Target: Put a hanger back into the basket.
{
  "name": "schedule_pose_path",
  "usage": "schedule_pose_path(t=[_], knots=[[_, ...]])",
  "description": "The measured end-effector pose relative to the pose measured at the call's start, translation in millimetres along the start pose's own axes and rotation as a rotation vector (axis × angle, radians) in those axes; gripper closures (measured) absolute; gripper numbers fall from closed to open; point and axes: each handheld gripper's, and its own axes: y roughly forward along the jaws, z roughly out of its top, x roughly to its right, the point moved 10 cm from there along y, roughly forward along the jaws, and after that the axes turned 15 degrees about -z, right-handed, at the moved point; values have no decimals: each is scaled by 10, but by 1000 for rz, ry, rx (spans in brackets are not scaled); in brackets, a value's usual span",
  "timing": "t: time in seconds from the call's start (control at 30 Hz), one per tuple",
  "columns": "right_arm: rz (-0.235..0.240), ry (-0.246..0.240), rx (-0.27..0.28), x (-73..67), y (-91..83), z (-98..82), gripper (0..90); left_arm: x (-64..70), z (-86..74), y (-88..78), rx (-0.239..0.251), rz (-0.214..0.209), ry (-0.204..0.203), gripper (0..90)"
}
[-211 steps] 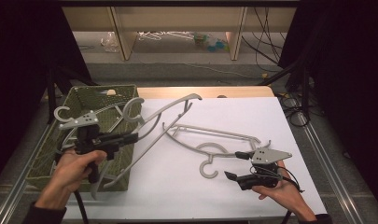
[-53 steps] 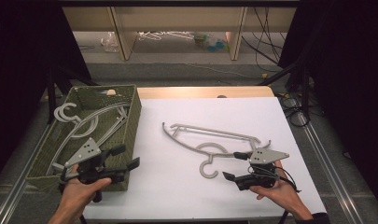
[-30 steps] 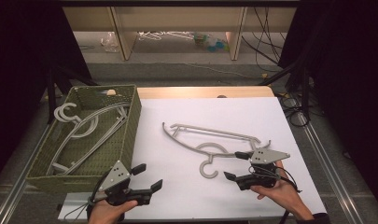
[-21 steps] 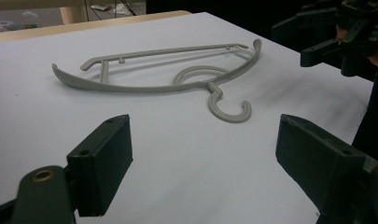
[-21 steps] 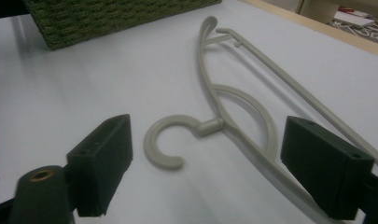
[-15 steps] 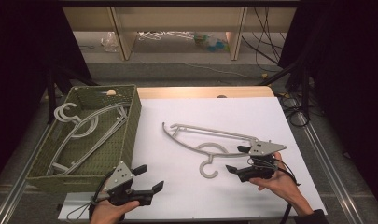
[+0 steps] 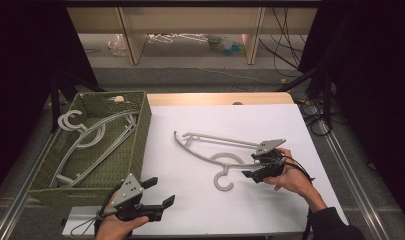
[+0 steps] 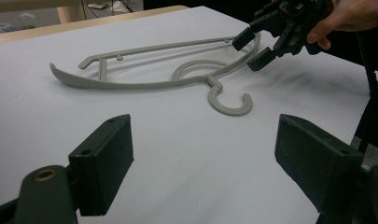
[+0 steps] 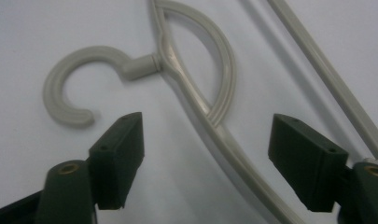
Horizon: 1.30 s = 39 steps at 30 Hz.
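Note:
A grey plastic hanger lies flat on the white table sheet, its hook toward the near edge. My right gripper is down at its right arm, just past the loop. Its jaws have just been closing and straddle that arm without touching it, so they are open. My left gripper rests near the table's front edge beside the basket, open with nothing between its pads. From the left gripper view the hanger and the right gripper sit farther off.
A green woven basket at the table's left holds several grey hangers. Cables trail off the right edge. A low shelf with clutter stands beyond the table.
The right gripper has slid left and down onto the hanger's arm and narrowed its jaws a little. The left gripper, which earlier dropped a hanger in the basket, has kept still lately.

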Motion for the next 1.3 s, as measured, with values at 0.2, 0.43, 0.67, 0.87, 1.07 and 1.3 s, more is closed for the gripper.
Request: schedule_pose_path(t=[0.2,0.43,0.67,0.87,1.07,1.3], knots=[[25,-11,-75,44,127,-54,434,-14,-12,9,-4,-2,0,195],[64,-50,-105,32,205,-51,535,-2,-19,13,-9,-10,4,198],[81,-97,-164,16,183,-63,663,-15,-21,2,-6,-9,-11,204],[92,-113,-207,-1,188,-51,687,-11,-31,3,-10,-17,-6,207],[102,-137,-220,-7,188,-48,694,-15,-31,-6,-13,-10,-6,209],[103,-191,-242,-27,187,-36,717,-21,-34,-7,-15,-10,-4,210]])
